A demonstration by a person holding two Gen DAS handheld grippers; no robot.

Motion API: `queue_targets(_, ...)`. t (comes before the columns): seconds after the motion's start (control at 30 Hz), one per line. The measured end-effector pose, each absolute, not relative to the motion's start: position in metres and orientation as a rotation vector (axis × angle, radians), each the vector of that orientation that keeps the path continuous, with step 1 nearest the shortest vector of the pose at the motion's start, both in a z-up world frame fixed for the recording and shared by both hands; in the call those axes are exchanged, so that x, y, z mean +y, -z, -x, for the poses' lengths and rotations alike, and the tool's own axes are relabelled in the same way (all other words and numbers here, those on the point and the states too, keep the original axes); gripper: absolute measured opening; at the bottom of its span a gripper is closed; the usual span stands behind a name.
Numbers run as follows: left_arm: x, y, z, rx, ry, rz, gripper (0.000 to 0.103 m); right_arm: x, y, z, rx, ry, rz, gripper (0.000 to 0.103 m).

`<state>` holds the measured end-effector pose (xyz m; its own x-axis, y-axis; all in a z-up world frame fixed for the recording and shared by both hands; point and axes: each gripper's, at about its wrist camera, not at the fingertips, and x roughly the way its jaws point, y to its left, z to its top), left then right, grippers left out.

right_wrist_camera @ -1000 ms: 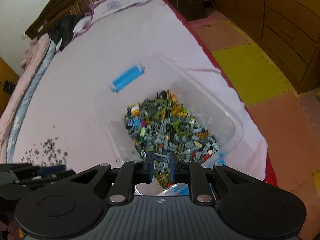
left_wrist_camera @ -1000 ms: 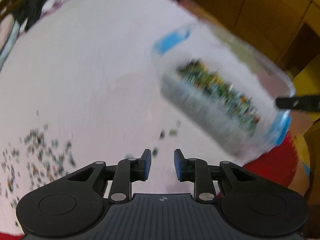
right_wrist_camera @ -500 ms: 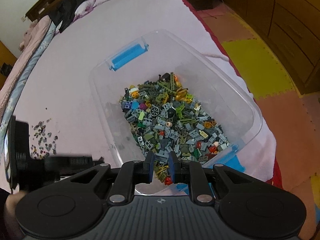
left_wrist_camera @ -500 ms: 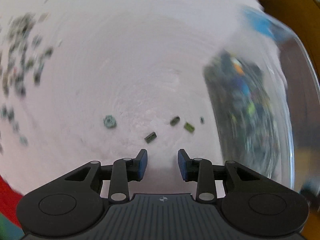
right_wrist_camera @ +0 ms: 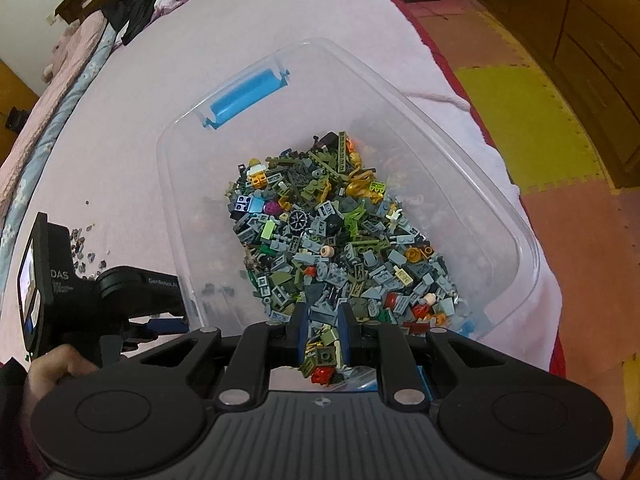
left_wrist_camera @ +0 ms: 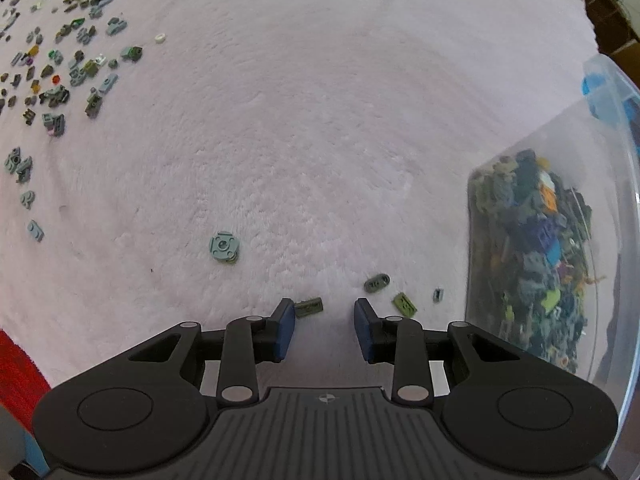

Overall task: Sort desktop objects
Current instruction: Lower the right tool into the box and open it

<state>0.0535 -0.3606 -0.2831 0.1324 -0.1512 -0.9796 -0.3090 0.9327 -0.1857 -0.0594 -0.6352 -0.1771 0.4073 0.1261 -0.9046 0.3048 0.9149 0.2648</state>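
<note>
A clear plastic bin (right_wrist_camera: pixel 184 200) with blue handles (right_wrist_camera: pixel 246 98) holds a heap of small toy bricks (right_wrist_camera: pixel 332 240) on a pink blanket. My right gripper (right_wrist_camera: pixel 323 326) hovers over the bin's near end, shut on a small grey brick (right_wrist_camera: pixel 323 314). In the left wrist view the bin (left_wrist_camera: pixel 600 152) stands at the right. My left gripper (left_wrist_camera: pixel 324 314) is open, low over the blanket. A dark olive brick (left_wrist_camera: pixel 309 306) lies just past its left finger. A round grey plate (left_wrist_camera: pixel 224 247), a grey oval piece (left_wrist_camera: pixel 377 282) and a green piece (left_wrist_camera: pixel 405 304) lie close by.
Several sorted small bricks (left_wrist_camera: pixel 60 60) are spread over the blanket at the far left. A red edge (left_wrist_camera: pixel 20 364) marks the bed's near side. A person's hand (right_wrist_camera: pixel 52 368) holds the left gripper body (right_wrist_camera: pixel 120 292). Wooden drawers (right_wrist_camera: pixel 592 40) and foam floor mats (right_wrist_camera: pixel 532 128) lie to the right.
The left gripper swung down and left from facing the bin to look at the blanket, with its jaws wider. The right gripper came closer over the bin, still shut.
</note>
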Motion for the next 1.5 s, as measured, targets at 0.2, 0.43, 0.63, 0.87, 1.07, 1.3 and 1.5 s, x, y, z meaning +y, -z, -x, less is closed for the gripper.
queue_targets(0.2, -0.366, 0.28, -0.054, 1.45, -0.115, 0.346, 0.016, -0.641, 0.179, 0.053, 1.16, 0.101, -0.423, 0.017)
queue_targets(0.43, -0.365, 0.238, -0.051, 1.407, -0.035, 0.258, 0.016, -0.641, 0.173, 0.051, 1.137, 0.083, -0.427, 0.017)
queue_targets(0.63, -0.363, 0.192, -0.042, 1.34, 0.056, 0.192, 0.016, -0.64, 0.163, 0.057, 1.099, 0.082, -0.437, 0.017)
queue_targets(0.87, -0.389, 0.133, -0.03, 1.253, 0.215, 0.121, 0.016, -0.646, 0.147, 0.075, 1.042, 0.119, -0.448, 0.017)
queue_targets(1.07, -0.426, 0.11, -0.026, 1.187, 0.353, 0.041, 0.016, -0.658, 0.134, 0.093, 0.994, 0.178, -0.463, 0.017)
queue_targets(1.3, -0.468, 0.097, -0.021, 1.128, 0.49, -0.056, 0.016, -0.669, 0.125, 0.109, 0.949, 0.236, -0.48, 0.017)
queue_targets(1.5, -0.486, 0.098, -0.02, 1.107, 0.545, -0.105, 0.016, -0.674, 0.121, 0.112, 0.918, 0.258, -0.472, 0.017)
